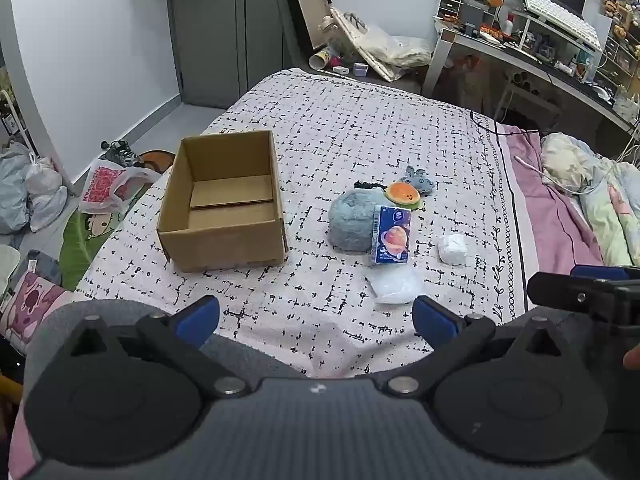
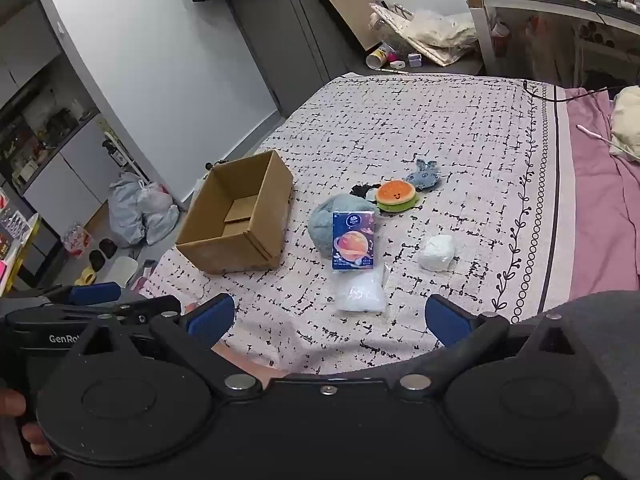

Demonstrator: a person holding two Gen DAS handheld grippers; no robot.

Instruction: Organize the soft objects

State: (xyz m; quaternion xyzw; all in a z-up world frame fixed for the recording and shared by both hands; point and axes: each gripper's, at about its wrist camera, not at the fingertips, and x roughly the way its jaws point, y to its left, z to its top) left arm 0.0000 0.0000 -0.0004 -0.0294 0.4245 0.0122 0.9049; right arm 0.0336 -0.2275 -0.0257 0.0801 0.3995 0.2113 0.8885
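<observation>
Empty cardboard box (image 1: 224,204) left of soft toys (image 1: 352,222) on bedspread (image 1: 360,128).

Desk (image 1: 472,40) with keyboard (image 1: 560,20) far ahead-right of the fingers. Plastic bags (image 2: 140,212) on floor, ahead-left. Crumpled bedding (image 1: 592,196) right.

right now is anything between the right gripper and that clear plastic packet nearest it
Nothing visible. The right gripper is open above bare bedspread, and the clear plastic packet lies just ahead of its fingertips. The blue tissue pack sits beyond the packet, touching its far edge, not in the way.
</observation>
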